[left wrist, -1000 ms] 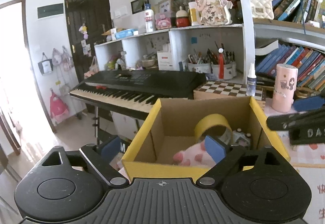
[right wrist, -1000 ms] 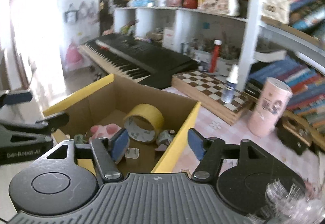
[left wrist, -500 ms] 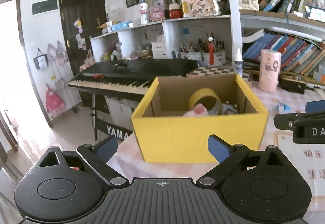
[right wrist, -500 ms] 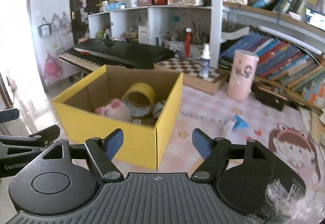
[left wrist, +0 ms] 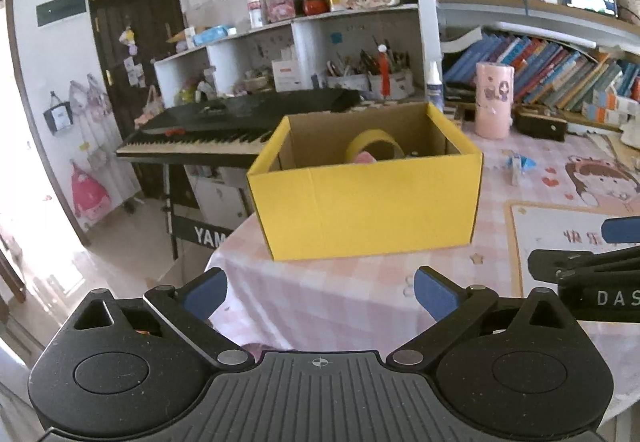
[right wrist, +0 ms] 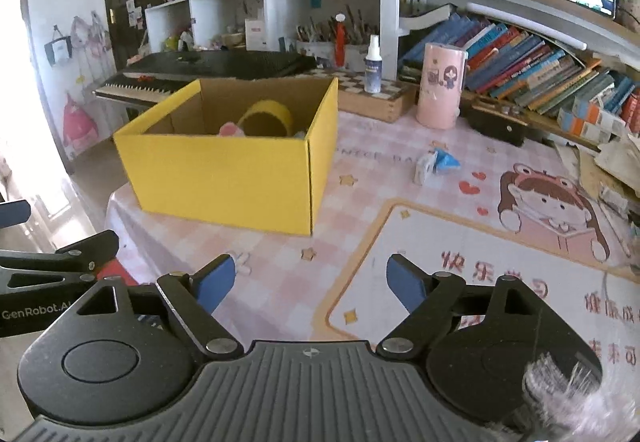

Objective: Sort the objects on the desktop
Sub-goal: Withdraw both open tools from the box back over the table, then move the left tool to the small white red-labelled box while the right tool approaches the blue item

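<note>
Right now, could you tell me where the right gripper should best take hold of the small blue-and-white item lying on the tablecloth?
Probably across its narrow white end, coming from above. The item lies flat and alone on the tablecloth, right of the box. The right gripper is empty, its jaws opening. The blue part looks pointed, but too small to tell.

Both wrist views looking forward and downward across the pink table (left wrist: pixel 340 302), near its edge; right view further right; sharing the yellow box (left wrist: pixel 368 209) and far bookshelves (right wrist: pixel 520 53).
</note>
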